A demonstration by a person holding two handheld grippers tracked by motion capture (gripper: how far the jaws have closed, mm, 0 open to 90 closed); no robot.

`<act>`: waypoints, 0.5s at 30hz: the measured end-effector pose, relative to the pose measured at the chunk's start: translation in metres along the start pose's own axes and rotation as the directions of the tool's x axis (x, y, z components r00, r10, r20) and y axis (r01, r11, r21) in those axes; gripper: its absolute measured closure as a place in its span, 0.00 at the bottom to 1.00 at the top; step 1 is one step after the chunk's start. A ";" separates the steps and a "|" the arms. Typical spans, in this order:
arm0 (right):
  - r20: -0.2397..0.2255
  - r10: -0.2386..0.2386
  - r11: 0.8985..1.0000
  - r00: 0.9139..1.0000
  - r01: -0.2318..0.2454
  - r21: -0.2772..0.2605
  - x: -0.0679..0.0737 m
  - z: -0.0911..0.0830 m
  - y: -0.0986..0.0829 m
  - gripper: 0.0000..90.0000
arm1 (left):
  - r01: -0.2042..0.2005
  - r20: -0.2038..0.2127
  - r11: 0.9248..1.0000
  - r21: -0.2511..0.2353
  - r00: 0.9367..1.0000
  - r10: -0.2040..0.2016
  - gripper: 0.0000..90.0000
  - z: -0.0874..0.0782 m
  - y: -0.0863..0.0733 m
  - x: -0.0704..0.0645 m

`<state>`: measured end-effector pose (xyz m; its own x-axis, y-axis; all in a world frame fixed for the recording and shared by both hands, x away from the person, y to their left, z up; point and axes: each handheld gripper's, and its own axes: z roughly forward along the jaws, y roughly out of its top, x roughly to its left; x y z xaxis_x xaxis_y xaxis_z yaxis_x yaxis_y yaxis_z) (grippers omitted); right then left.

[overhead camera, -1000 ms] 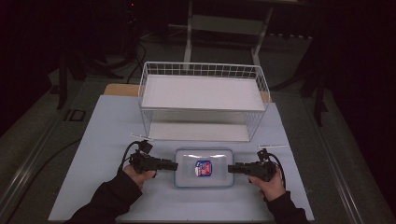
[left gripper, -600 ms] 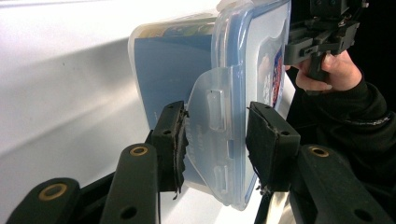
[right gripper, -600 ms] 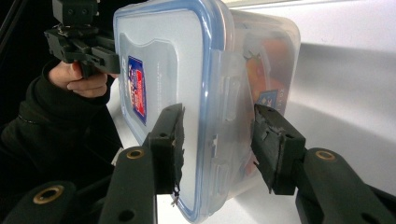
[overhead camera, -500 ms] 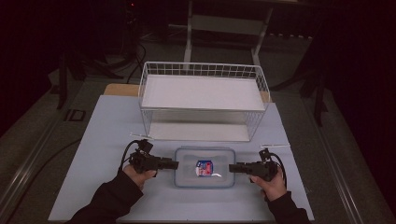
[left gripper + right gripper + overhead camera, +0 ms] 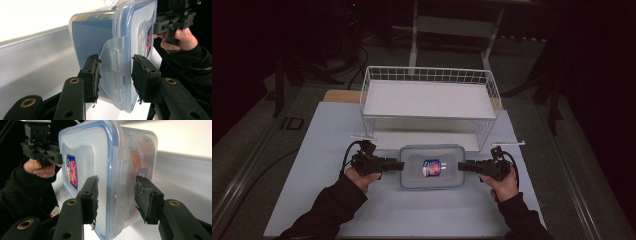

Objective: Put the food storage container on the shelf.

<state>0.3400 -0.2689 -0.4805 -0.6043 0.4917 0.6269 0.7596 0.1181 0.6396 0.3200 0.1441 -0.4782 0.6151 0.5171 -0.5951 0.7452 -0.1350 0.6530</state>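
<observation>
Left gripper: jaws parted around the box's left latch flap, not clamped.
Food box: laid flat before the wire basket (lid up), long axis running left to right.
Right gripper: jaws spread astride the right end.

Left tongs spread wide around the side latch flap of a clear plastic container with a blue-rimmed lid; neither jaw clearly pressing on the flap. Flap hinged outward, away from the container wall. Beyond the lid, right tongs gripped in a hand, dark sleeve below. Pale table underneath.
</observation>
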 end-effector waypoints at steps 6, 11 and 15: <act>0.009 -0.020 1.000 1.000 0.020 -0.010 -0.007 0.003 0.013 0.60 | -0.005 -0.016 1.000 -0.021 1.000 0.005 0.64 0.004 0.006 0.005; 0.006 -0.053 0.998 0.999 0.053 -0.042 -0.015 0.007 0.018 0.60 | -0.018 -0.033 0.999 -0.029 0.999 0.017 0.64 0.006 0.010 0.008; 0.006 -0.055 0.997 0.998 0.056 -0.047 -0.019 0.010 0.021 0.60 | -0.027 -0.043 0.999 -0.039 0.999 0.026 0.64 0.007 0.012 0.011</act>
<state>0.3703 -0.2675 -0.4834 -0.6440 0.4897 0.5878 0.7126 0.1042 0.6938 0.3381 0.1420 -0.4803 0.6225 0.5494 -0.5573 0.7175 -0.1161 0.6869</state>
